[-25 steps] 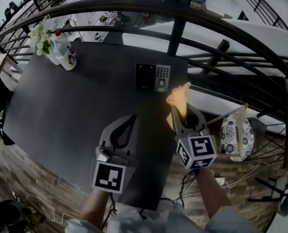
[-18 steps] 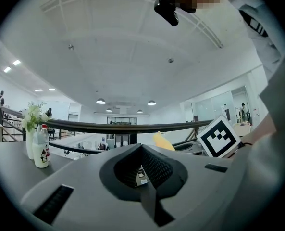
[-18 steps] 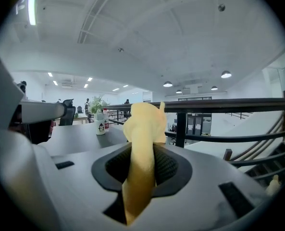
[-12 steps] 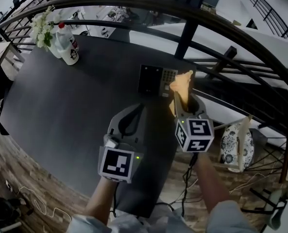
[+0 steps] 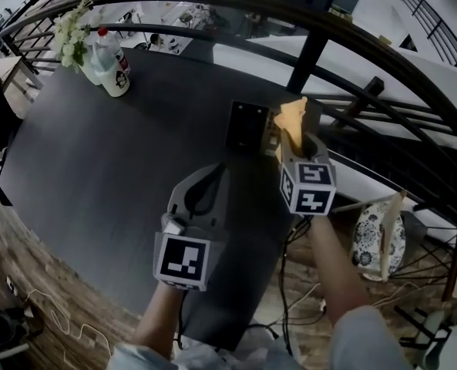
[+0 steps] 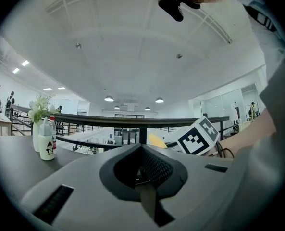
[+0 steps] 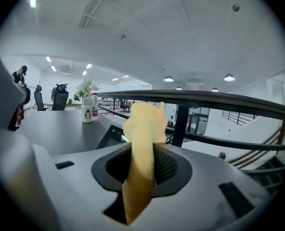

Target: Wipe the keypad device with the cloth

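The black keypad device [image 5: 248, 125] lies on the dark table [image 5: 105, 160] near its right edge; its keypad half is hidden behind the cloth. My right gripper [image 5: 294, 139] is shut on a yellow cloth [image 5: 291, 120], which sticks up from its jaws over the device's right part. In the right gripper view the cloth [image 7: 143, 143] is pinched between the jaws, with the device [image 7: 112, 136] just beyond. My left gripper [image 5: 206, 193] hovers over the table nearer me, jaws shut with nothing between them [image 6: 143, 170].
A white bottle [image 5: 114, 72] and a vase of white flowers [image 5: 72, 40] stand at the table's far left corner. A curved black railing [image 5: 313, 48] runs behind the table. A patterned bag [image 5: 378, 237] hangs on the right, and cables [image 5: 43, 314] lie on the wooden floor.
My right gripper has carried the cloth forward, from short of the device to over its keypad side. The left gripper has kept its place.
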The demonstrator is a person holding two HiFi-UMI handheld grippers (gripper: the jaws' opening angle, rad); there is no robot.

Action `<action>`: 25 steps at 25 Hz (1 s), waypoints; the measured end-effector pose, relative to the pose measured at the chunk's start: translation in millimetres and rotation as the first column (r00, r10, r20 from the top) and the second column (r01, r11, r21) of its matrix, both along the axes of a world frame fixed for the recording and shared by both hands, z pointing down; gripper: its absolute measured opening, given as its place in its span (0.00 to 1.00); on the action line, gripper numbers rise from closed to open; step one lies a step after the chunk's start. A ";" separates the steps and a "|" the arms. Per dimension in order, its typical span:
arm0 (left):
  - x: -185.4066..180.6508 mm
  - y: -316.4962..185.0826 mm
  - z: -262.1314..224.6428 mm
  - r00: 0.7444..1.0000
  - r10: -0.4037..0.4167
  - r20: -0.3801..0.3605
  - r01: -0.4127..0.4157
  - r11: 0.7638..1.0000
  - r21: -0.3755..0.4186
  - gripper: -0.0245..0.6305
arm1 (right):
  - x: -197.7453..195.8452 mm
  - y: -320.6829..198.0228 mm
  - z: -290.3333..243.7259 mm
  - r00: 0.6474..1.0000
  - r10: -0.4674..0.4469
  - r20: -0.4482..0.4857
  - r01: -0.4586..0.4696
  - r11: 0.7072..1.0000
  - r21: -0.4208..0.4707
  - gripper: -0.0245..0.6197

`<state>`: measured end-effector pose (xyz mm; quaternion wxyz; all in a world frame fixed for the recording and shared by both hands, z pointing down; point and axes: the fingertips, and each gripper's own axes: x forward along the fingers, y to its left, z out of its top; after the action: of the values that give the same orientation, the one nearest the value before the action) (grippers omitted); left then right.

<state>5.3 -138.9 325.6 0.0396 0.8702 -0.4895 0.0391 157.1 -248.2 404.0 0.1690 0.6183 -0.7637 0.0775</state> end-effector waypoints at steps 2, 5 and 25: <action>-2.9 0.5 1.7 1.000 -0.009 0.000 0.009 1.000 -0.003 0.05 | 0.1 -7.8 2.6 1.000 0.004 -0.016 -0.004 1.000 -0.005 0.20; -6.6 -0.5 3.6 1.000 -0.024 -0.009 0.024 1.000 -0.008 0.05 | -2.4 -18.0 6.8 0.999 0.007 -0.039 -0.008 1.000 -0.011 0.20; -34.4 3.6 14.2 0.998 -0.069 -0.008 0.069 0.997 -0.024 0.05 | -94.9 -35.7 21.6 0.979 -0.171 -0.114 0.168 0.985 -0.038 0.20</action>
<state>-29.1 -135.2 339.8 0.0534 0.8524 -0.5187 0.0394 62.2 -283.9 425.7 0.2278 0.5521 -0.8012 0.0372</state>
